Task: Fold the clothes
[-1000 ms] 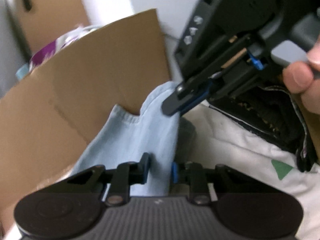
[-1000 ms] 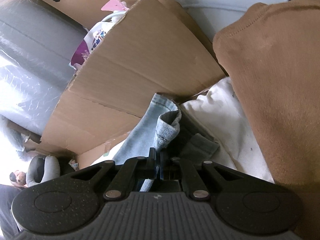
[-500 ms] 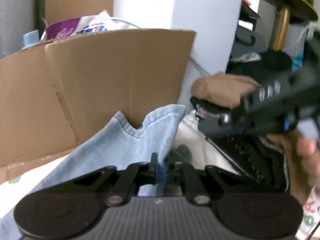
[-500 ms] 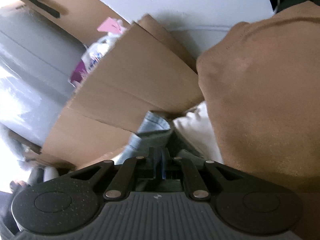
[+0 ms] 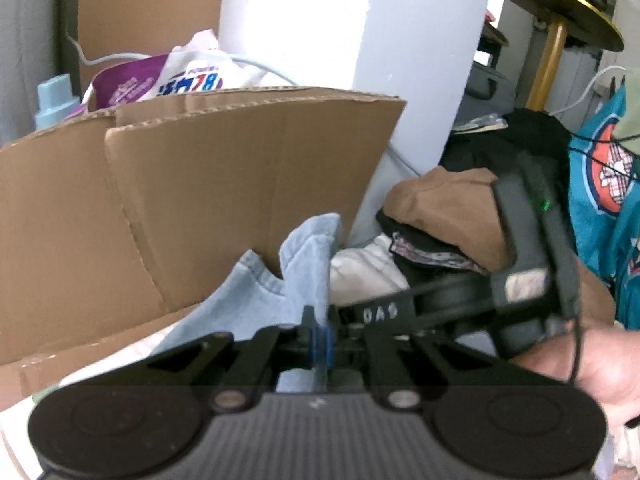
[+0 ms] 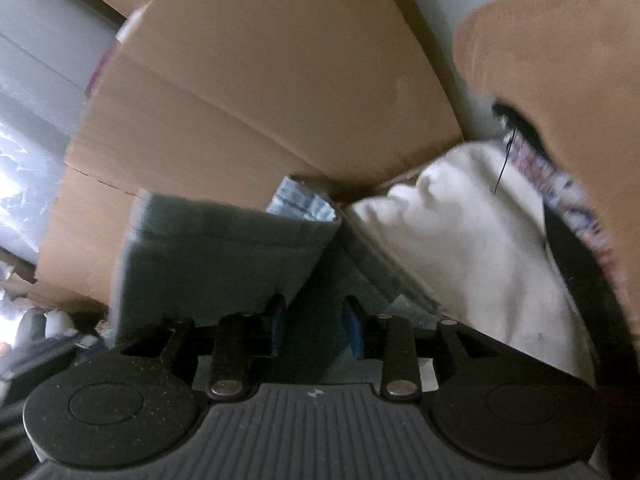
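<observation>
We see the left gripper point(image 5: 320, 338) clenched on a fold of the light blue denim garment point(image 5: 280, 280), which rises straight ahead of its fingertips against the cardboard box flap point(image 5: 208, 200). The right gripper point(image 6: 316, 328) stands released, jaws apart, with the denim lying slack between and just ahead of them. To its right we note a cream garment point(image 6: 460, 232) and a brown garment point(image 6: 560, 60) above that. In the left view, a hand point(image 5: 580, 368) holds the right gripper's body, close on the right.
</observation>
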